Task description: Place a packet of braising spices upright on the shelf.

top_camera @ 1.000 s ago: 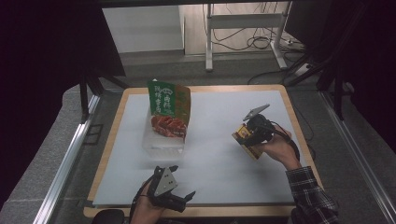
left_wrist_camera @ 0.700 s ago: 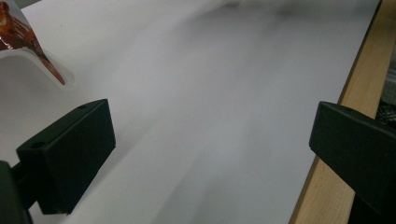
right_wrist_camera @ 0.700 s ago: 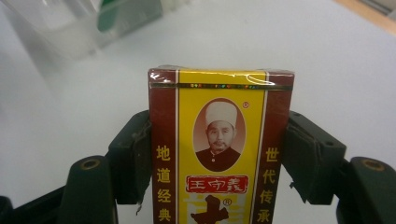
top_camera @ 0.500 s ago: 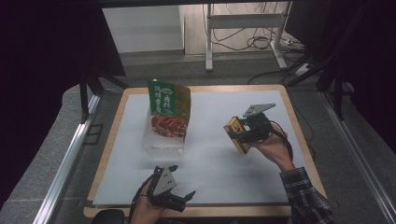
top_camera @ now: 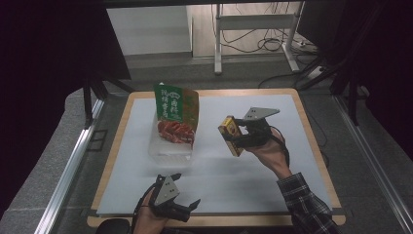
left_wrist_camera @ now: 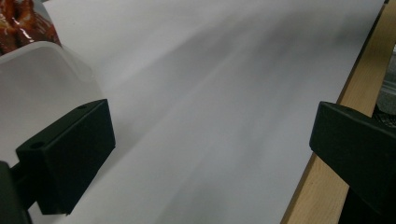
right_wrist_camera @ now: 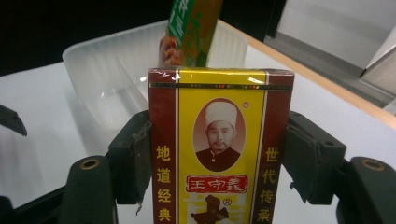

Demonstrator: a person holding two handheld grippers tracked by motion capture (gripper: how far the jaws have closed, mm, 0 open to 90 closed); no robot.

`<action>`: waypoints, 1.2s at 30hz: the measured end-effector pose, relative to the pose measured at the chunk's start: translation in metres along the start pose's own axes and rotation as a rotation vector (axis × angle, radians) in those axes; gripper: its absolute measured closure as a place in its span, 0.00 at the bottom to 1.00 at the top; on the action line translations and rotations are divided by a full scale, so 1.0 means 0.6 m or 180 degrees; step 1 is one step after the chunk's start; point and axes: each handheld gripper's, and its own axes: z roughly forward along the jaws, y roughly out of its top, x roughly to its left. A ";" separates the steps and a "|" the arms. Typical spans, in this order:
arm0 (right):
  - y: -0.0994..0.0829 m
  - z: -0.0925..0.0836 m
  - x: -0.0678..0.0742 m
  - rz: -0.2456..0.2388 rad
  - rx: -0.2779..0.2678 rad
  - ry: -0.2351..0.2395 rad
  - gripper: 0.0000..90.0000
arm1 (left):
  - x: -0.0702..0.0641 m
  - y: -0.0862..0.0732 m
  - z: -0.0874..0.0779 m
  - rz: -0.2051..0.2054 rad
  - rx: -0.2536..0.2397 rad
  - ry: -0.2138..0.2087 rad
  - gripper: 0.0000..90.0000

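Yellow-and-maroon cardboard box (right_wrist_camera: 221, 149) sits clamped between the right gripper's (top_camera: 242, 138) jaws, lifted above the white table mat (top_camera: 272, 165) just right of a clear plastic tray (top_camera: 168, 148) holding a green-and-red snack pouch (top_camera: 176, 114). Near the front edge, the left gripper (top_camera: 182, 207) rests with jaws spread wide, grasping nothing.

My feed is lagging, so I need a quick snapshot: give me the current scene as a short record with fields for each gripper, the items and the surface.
right gripper: shut on the yellow and dark red printed box, held off the table
left gripper: open, holding nothing, near the table's front edge
clear plastic tray: on the white sheet, left of the box
green and red snack bag: standing in the tray
surface: white sheet on a wooden-edged table
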 end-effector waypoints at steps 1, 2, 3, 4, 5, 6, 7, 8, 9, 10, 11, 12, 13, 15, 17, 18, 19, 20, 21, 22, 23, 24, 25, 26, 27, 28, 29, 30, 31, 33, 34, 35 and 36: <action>0.002 0.003 0.002 0.0005 -0.0018 0.0007 0.36 | 0.000 -0.001 -0.002 -0.0017 -0.0007 0.0002 0.00; 0.005 0.006 0.005 0.0001 -0.0063 0.0019 0.36 | 0.001 -0.002 -0.004 -0.0026 -0.0014 0.0008 0.00; 0.007 0.009 0.008 -0.0005 -0.0096 0.0034 0.36 | 0.001 -0.003 -0.005 -0.0034 -0.0017 0.0013 0.00; 0.009 0.011 0.009 0.0001 -0.0109 0.0053 0.36 | 0.001 -0.004 -0.008 -0.0044 -0.0024 0.0007 0.00; 0.012 0.015 0.012 0.0001 -0.0148 0.0069 0.36 | 0.001 -0.005 -0.009 -0.0052 -0.0028 0.0014 0.00; 0.014 0.018 0.014 -0.0006 -0.0185 0.0092 0.36 | 0.000 -0.006 -0.011 -0.0055 -0.0028 0.0020 0.00; 0.016 0.021 0.017 -0.0008 -0.0221 0.0112 0.36 | 0.001 -0.006 -0.012 -0.0057 -0.0025 0.0025 0.00; 0.018 0.023 0.019 -0.0003 -0.0237 0.0124 0.36 | 0.001 -0.007 -0.015 -0.0066 -0.0025 0.0031 0.00; 0.020 0.028 0.021 -0.0009 -0.0261 0.0131 0.36 | 0.002 -0.009 -0.016 -0.0084 -0.0034 0.0034 0.00; 0.022 0.032 0.023 -0.0013 -0.0280 0.0146 0.36 | 0.002 -0.009 -0.018 -0.0093 -0.0034 0.0045 0.00; 0.023 0.035 0.025 -0.0010 -0.0298 0.0164 0.36 | 0.003 -0.010 -0.019 -0.0102 -0.0036 0.0052 0.00; 0.025 0.039 0.028 -0.0007 -0.0311 0.0183 0.36 | 0.004 -0.011 -0.021 -0.0115 -0.0044 0.0055 0.00; 0.026 0.043 0.030 -0.0014 -0.0323 0.0201 0.36 | 0.004 -0.011 -0.021 -0.0128 -0.0050 0.0054 0.00; 0.029 0.052 0.035 -0.0030 -0.0338 0.0227 0.36 | 0.004 -0.012 -0.023 -0.0127 -0.0043 0.0062 0.00; 0.032 0.059 0.040 -0.0045 -0.0370 0.0257 0.36 | 0.003 -0.013 -0.024 -0.0127 -0.0036 0.0054 0.00; 0.033 0.062 0.041 -0.0045 -0.0381 0.0272 0.36 | 0.002 -0.013 -0.024 -0.0121 -0.0030 0.0053 0.00; 0.034 0.065 0.044 -0.0046 -0.0407 0.0280 0.36 | 0.001 -0.013 -0.024 -0.0114 -0.0028 0.0056 0.00; 0.036 0.069 0.047 -0.0049 -0.0441 0.0301 0.36 | 0.001 -0.013 -0.024 -0.0109 -0.0029 0.0057 0.00; 0.038 0.072 0.049 -0.0039 -0.0441 0.0326 0.36 | 0.001 -0.013 -0.024 -0.0106 -0.0032 0.0056 0.00; 0.039 0.077 0.051 -0.0042 -0.0470 0.0341 0.36 | 0.000 -0.013 -0.024 -0.0105 -0.0033 0.0054 0.00; 0.040 0.080 0.053 -0.0049 -0.0482 0.0351 0.36 | 0.000 -0.013 -0.024 -0.0101 -0.0028 0.0053 0.00; 0.041 0.083 0.055 -0.0046 -0.0490 0.0361 0.36 | 0.000 -0.013 -0.024 -0.0100 -0.0025 0.0053 0.00; 0.042 0.087 0.058 -0.0047 -0.0494 0.0368 0.36 | 0.000 -0.013 -0.024 -0.0103 -0.0025 0.0051 0.00; 0.043 0.091 0.060 -0.0048 -0.0512 0.0376 0.36 | 0.000 -0.013 -0.024 -0.0099 -0.0024 0.0051 0.00; 0.044 0.094 0.062 -0.0048 -0.0528 0.0386 0.36 | 0.000 -0.013 -0.024 -0.0098 -0.0025 0.0052 0.00; 0.046 0.098 0.065 -0.0041 -0.0544 0.0398 0.36 | -0.001 -0.013 -0.024 -0.0096 -0.0024 0.0052 0.00; 0.047 0.102 0.067 -0.0042 -0.0563 0.0410 0.36 | -0.001 -0.013 -0.024 -0.0095 -0.0025 0.0052 0.00; 0.049 0.106 0.069 -0.0034 -0.0572 0.0436 0.36 | -0.001 -0.013 -0.024 -0.0095 -0.0025 0.0053 0.00; 0.050 0.109 0.071 -0.0036 -0.0590 0.0449 0.36 | -0.001 -0.013 -0.024 -0.0103 -0.0035 0.0055 0.00; 0.053 0.118 0.077 -0.0044 -0.0603 0.0474 0.36 | 0.000 -0.013 -0.025 -0.0102 -0.0042 0.0059 0.00; 0.054 0.122 0.080 -0.0047 -0.0622 0.0472 0.36 | 0.001 -0.013 -0.025 -0.0105 -0.0044 0.0057 0.00; 0.055 0.126 0.082 -0.0049 -0.0625 0.0486 0.36 | 0.001 -0.013 -0.026 -0.0090 -0.0033 0.0060 0.00; 0.057 0.131 0.085 -0.0039 -0.0642 0.0492 0.36 | 0.001 -0.012 -0.026 -0.0090 -0.0033 0.0060 0.00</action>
